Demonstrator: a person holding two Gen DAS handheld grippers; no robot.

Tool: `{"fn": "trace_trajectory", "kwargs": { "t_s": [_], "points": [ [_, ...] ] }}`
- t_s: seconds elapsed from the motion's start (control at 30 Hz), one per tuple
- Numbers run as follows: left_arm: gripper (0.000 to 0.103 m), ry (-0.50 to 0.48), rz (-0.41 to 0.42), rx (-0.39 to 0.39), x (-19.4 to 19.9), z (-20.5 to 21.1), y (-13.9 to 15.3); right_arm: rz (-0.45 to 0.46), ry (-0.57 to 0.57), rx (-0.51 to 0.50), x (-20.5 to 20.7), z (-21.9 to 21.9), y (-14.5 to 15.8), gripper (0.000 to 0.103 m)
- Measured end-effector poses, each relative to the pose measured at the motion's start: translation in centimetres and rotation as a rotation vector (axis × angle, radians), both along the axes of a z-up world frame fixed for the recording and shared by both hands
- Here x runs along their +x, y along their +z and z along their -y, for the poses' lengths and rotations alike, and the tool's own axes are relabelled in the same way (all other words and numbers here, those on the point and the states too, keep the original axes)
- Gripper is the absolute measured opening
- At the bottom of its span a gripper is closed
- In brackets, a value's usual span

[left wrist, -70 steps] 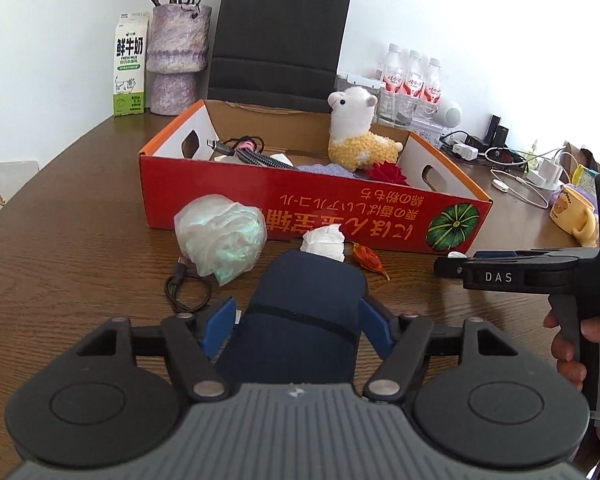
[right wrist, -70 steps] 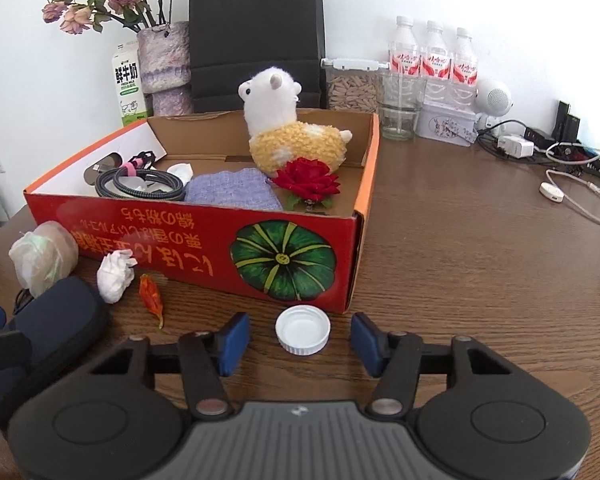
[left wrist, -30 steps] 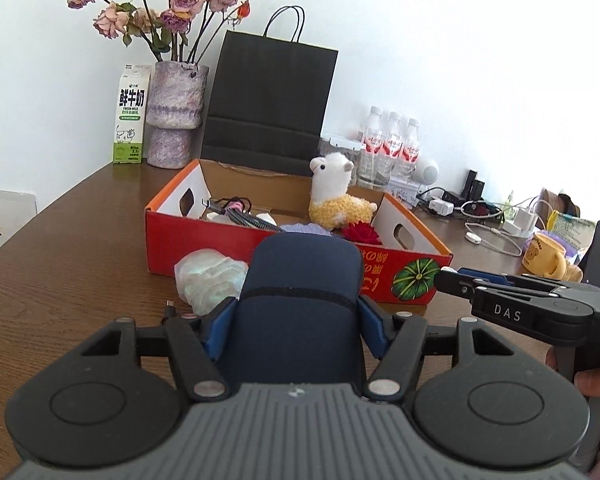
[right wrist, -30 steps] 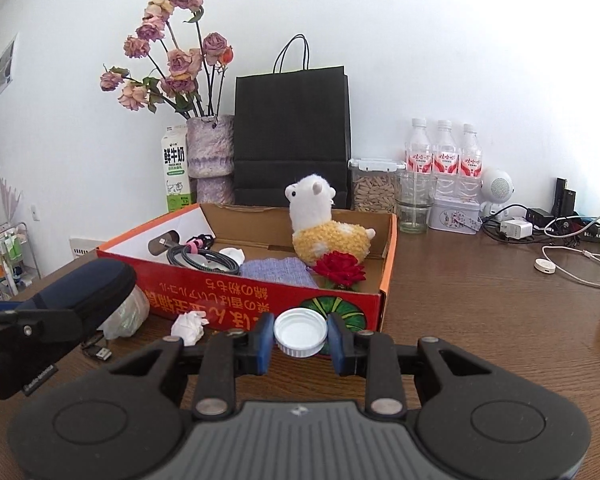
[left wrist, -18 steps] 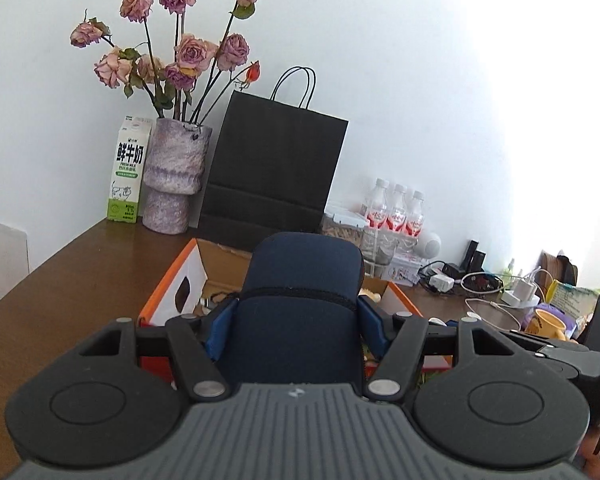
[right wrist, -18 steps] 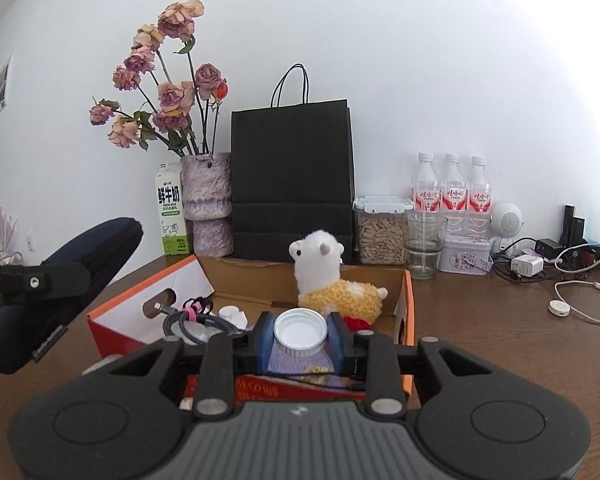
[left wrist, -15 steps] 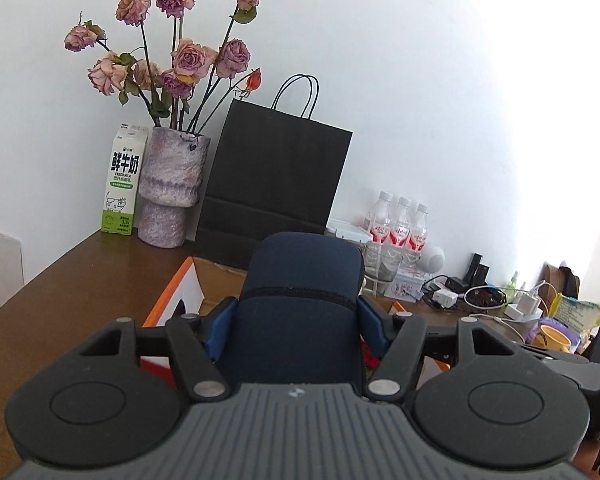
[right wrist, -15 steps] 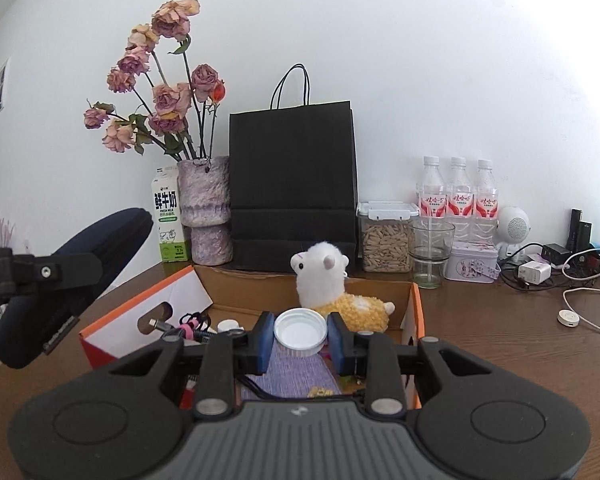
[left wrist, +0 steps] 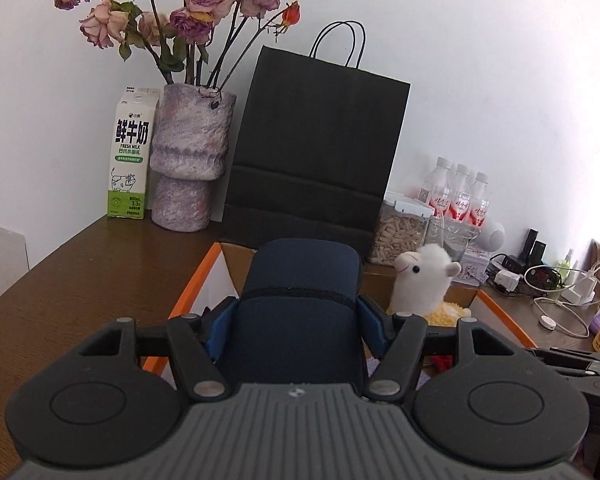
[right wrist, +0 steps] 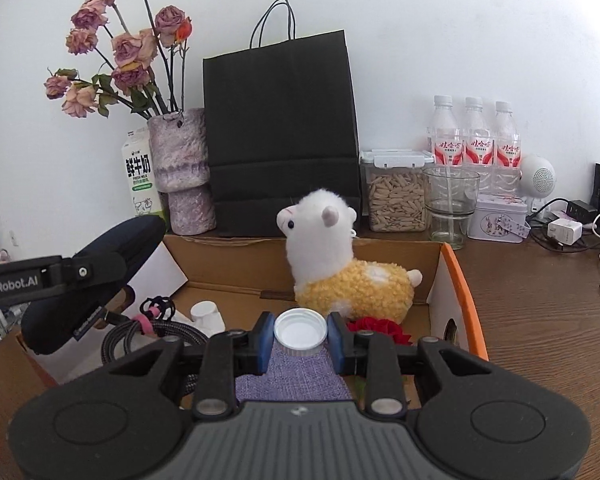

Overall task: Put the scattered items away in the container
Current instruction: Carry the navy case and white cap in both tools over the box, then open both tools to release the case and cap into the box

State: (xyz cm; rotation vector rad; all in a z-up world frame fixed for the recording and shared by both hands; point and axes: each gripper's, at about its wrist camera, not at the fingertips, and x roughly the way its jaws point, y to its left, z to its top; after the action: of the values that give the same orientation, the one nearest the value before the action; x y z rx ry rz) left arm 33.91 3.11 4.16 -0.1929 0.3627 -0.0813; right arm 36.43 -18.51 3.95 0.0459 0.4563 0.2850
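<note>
Holding both loads over the box (right wrist: 458, 280), you've got the left gripper (left wrist: 296, 326) clamped on the dark blue case (left wrist: 300, 300) at lower centre and the right gripper (right wrist: 300, 338) clamped on the white cap (right wrist: 300, 332). Lower each first, then release: cap onto the purple cloth (right wrist: 296, 376) at lower centre, case at left near the coiled cable (right wrist: 148, 332), clear of the plush alpaca (right wrist: 340, 268).
</note>
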Motion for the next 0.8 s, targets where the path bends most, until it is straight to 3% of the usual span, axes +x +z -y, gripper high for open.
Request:
{"fn": "trace_trajectory", "kwargs": {
  "t_s": [0.13,0.17,0.2,0.23,0.27,0.33,0.47,0.8],
  "points": [
    [0.066,-0.004,0.007,0.016,-0.7,0.3,-0.2,0.021,0.003,-0.014,-1.0,-0.3,-0.1,0.028],
    [0.068,0.002,0.017,0.025,-0.9,0.4,-0.2,0.024,0.007,-0.011,-1.2,-0.3,-0.2,0.038],
    [0.076,0.019,0.025,0.04,-1.1,0.5,-0.2,0.021,0.011,-0.003,-1.4,-0.2,-0.2,0.048],
    [0.094,0.038,0.037,0.057,-1.4,0.6,-0.2,0.022,0.009,0.008,-1.7,-0.1,-0.2,0.073],
    [0.103,0.057,0.059,0.069,-1.7,0.8,-0.1,0.028,0.009,0.017,-2.0,0.0,-0.2,0.09],
    [0.103,0.072,0.118,0.069,-2.6,0.8,0.0,0.053,0.004,0.023,-2.6,0.2,-0.1,0.094],
    [0.103,0.074,0.134,0.065,-3.1,0.8,0.1,0.07,-0.004,0.014,-3.1,0.0,0.1,0.102],
    [0.103,0.106,0.112,0.021,-3.4,-0.3,0.1,0.082,-0.002,-0.009,-3.6,-0.6,-0.1,0.103]
  ]
}}
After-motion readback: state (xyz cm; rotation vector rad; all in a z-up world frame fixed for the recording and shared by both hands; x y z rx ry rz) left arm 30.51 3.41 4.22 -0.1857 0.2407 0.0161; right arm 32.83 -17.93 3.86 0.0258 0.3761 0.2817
